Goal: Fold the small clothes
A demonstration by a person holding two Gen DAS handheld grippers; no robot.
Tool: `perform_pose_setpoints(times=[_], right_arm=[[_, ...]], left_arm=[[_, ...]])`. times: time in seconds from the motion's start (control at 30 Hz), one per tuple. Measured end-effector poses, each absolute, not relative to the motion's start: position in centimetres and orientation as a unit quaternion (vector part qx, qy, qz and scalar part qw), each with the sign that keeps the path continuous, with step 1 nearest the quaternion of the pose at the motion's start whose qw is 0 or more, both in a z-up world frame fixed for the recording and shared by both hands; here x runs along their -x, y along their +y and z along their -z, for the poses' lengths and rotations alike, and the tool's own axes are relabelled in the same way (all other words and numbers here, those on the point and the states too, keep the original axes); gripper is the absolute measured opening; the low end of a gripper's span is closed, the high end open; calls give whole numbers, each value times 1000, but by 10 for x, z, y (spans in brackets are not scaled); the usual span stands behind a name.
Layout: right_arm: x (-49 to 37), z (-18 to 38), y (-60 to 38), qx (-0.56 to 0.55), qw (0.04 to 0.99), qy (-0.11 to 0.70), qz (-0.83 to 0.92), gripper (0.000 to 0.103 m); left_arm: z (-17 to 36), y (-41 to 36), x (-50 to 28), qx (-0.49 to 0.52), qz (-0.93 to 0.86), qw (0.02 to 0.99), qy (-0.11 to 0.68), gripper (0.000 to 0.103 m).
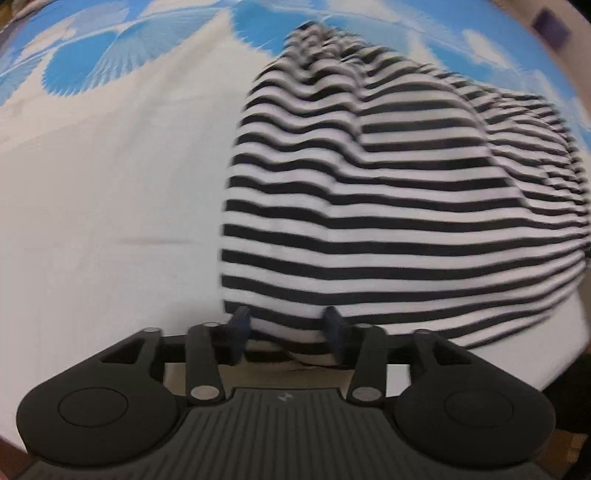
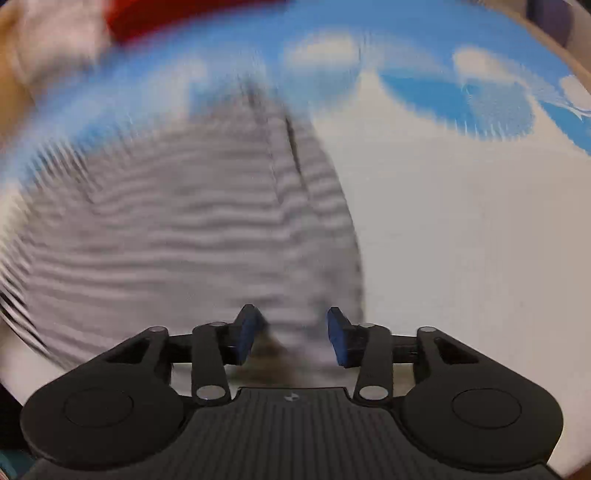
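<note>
Striped garment [image 1: 388, 206]: black-and-white, bunched and rumpled, lying on a sheet [image 1: 110, 184] that is white with a blue feathery print toward the far side.

Left claw [image 1: 288, 332]: fingers parted, blue pads on either side of the garment's near hem; cloth lies in the gap, though whether it is pinched cannot be told.

Right claw [image 2: 293, 332]: fingers likewise parted, with the garment's [image 2: 184, 229] near edge between them; grip cannot be told. This view is heavily blurred.

Red item [image 2: 177, 14]: far edge of right view, indistinct.
</note>
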State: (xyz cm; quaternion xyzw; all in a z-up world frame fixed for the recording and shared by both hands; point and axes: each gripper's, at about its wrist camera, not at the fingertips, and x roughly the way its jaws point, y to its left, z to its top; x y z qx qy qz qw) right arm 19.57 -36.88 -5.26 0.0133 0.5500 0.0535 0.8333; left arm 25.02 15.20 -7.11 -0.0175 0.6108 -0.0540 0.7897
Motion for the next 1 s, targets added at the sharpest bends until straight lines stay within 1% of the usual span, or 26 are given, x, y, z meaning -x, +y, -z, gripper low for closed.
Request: perform_pose_setpoints(times=[0.03,0.07,0.1,0.17,0.27,0.33,0.4,0.53,0.63,0.8,0.87,0.9,1.0], right_arm=[[-198,64,-368,21,816,577,-23,45],[-199,65,-370,29,816,577,-8,50],[-202,57,-372,24,828,559,-1,49],[-202,37,-375,5,861,509,3,49],[-203,18,-375,-21,896,443,5,49],[-212,11,-368,-34,909,414,-6,49],[-223,7,-359,-41,914,404,-19,49],[-247,7,-337,-47,917,394,-51,49],[-269,10,-321,-46,917,392,-57,49],[-304,38,-314,-27,902,430,-34,49],[-317,57,-317,-12,888,460,-13,49],[-322,64,-319,-9,883,469,-9,49],[-329,69,-318,0,886,463,-12,50]], left_arm=[[67,156,-252,33,43,796,603,55],[60,158,-253,45,32,806,590,54],[52,160,-254,55,22,819,571,52],[34,158,-254,78,23,845,529,52],[18,146,-260,115,69,860,492,52],[13,123,-262,113,112,864,478,52],[11,96,-266,94,146,865,471,52],[18,50,-280,44,189,861,469,52],[26,33,-292,22,206,861,465,51],[69,25,-334,-8,160,846,509,52],[85,31,-349,1,147,839,524,57],[86,36,-354,13,147,838,524,58],[79,58,-363,75,136,838,523,57]])
